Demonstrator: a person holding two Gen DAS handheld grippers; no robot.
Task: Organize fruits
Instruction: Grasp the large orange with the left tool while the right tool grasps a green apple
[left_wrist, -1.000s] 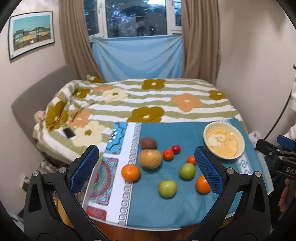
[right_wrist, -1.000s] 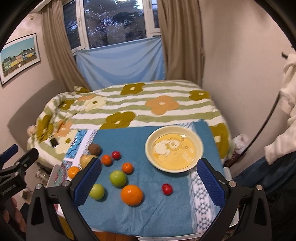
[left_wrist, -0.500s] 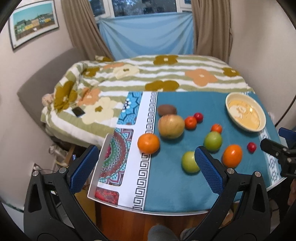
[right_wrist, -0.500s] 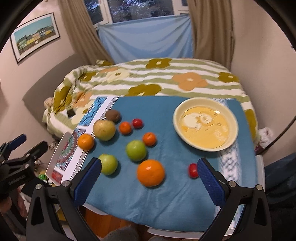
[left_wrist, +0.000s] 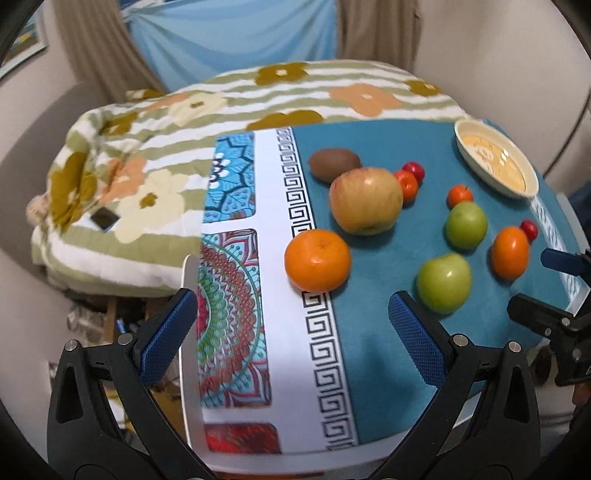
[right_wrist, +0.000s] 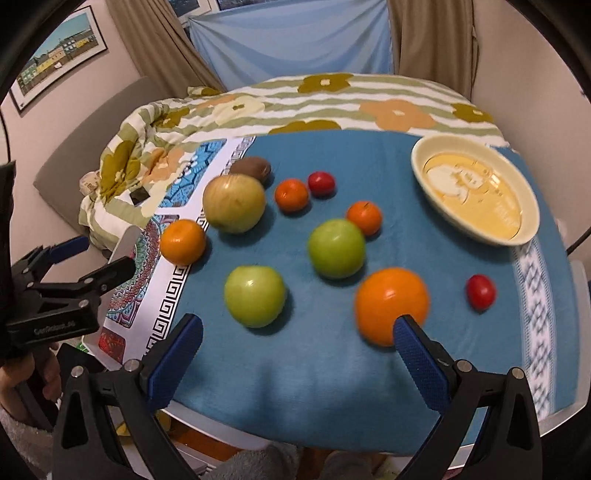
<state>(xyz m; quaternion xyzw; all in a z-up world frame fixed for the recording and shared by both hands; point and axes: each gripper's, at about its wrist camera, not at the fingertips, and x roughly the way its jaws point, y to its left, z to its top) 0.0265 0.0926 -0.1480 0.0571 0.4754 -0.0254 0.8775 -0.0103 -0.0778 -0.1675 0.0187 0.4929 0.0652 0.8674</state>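
Both the left gripper (left_wrist: 291, 325) and the right gripper (right_wrist: 297, 345) hover with jaws spread wide, their ribbed blue pads empty. Smooth round fruits lie loose on the counter's fuzzy teal cloth (right_wrist: 332, 369): a large orange (right_wrist: 391, 304) partly behind the right pad, two green apples (right_wrist: 255, 296), a mandarin (left_wrist: 317, 259). A glossy cream bowl (right_wrist: 524, 221) sits well apart.

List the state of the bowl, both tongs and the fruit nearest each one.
bowl: upright on the blue cloth, no fruit in it.
left tongs: open, holding nothing.
right tongs: open, holding nothing.
orange by the patterned border: on the cloth, ahead of the left tongs, untouched.
large orange: on the cloth by the right tongs' right finger, not gripped.
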